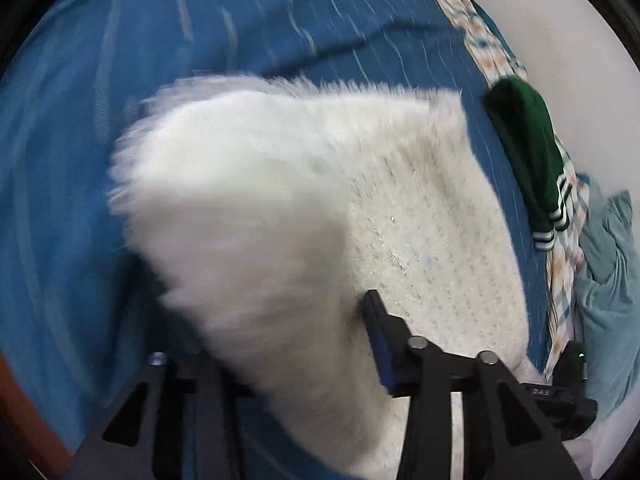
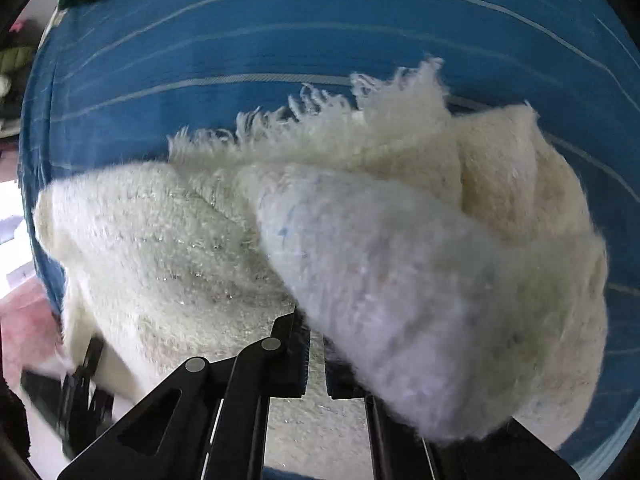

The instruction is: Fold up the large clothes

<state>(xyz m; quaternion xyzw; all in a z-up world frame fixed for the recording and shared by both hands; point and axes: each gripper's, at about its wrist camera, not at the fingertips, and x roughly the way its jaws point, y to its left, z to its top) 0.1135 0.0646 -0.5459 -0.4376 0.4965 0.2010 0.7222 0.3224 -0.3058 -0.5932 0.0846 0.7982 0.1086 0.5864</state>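
Note:
A fluffy white knitted garment (image 1: 420, 220) lies on a blue striped bedsheet (image 1: 280, 20). In the left wrist view a blurred fold of it (image 1: 248, 232) hangs over my left gripper (image 1: 288, 344), which is shut on it; only the right finger (image 1: 380, 340) shows clearly. In the right wrist view the garment (image 2: 160, 248) is bunched with a fringe (image 2: 320, 116) at the top. My right gripper (image 2: 316, 344) is shut on a lifted fold (image 2: 400, 288) that drapes over its right finger.
A dark green garment with striped cuffs (image 1: 528, 152) lies at the bed's right edge on a patterned cloth (image 1: 480, 40). A pale blue cloth (image 1: 608, 272) is beside it. The other gripper shows at the lower right (image 1: 560, 396) and lower left (image 2: 72, 396).

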